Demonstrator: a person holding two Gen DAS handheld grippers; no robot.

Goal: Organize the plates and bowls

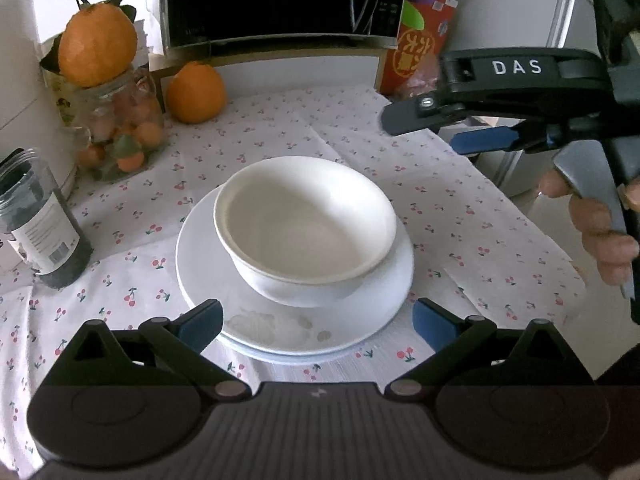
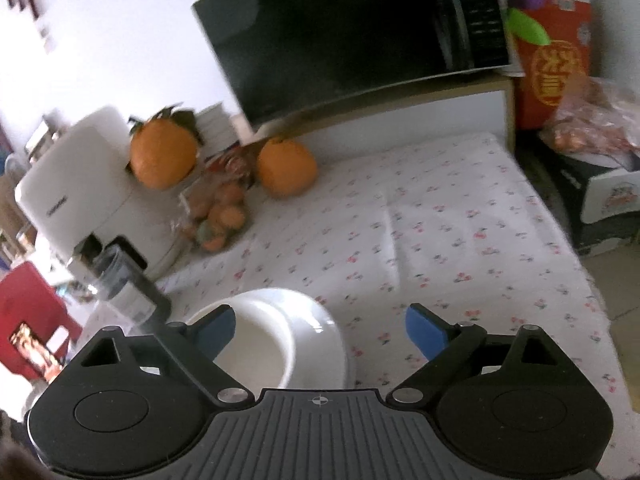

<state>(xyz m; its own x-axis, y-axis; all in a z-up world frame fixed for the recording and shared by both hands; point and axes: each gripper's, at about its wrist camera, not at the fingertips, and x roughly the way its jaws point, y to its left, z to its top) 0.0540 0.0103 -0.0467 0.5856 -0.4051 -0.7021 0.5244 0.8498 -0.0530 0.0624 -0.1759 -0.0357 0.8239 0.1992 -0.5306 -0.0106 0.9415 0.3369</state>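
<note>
Far left on the desk (image 1: 460, 200), a dark-filled jar (image 1: 40, 224) stands close to the white plate (image 1: 280, 336); any sideways sweep out there could tip it. Just behind it, an orange (image 1: 98, 44) balances on a glass jar of small fruit (image 1: 124, 132), and a bump to that jar would likely send the orange rolling.

Centre now: the white bowl (image 1: 308, 228) sits on the plate, leaning a little and off-centre toward the back. The left gripper (image 1: 318, 320) hovers at the plate's near edge, fingers spread wide, holding nothing. If those fingers nudge the rim, the plate may skid on the cherry-print cloth (image 1: 440, 208) and the tilted bowl could slip off.

Over to the right, the right gripper (image 1: 436, 128) hangs above the cloth, fingers wide apart and empty, apart from the bowl. Swinging back in low, it could clip the bowl's rim.
</note>
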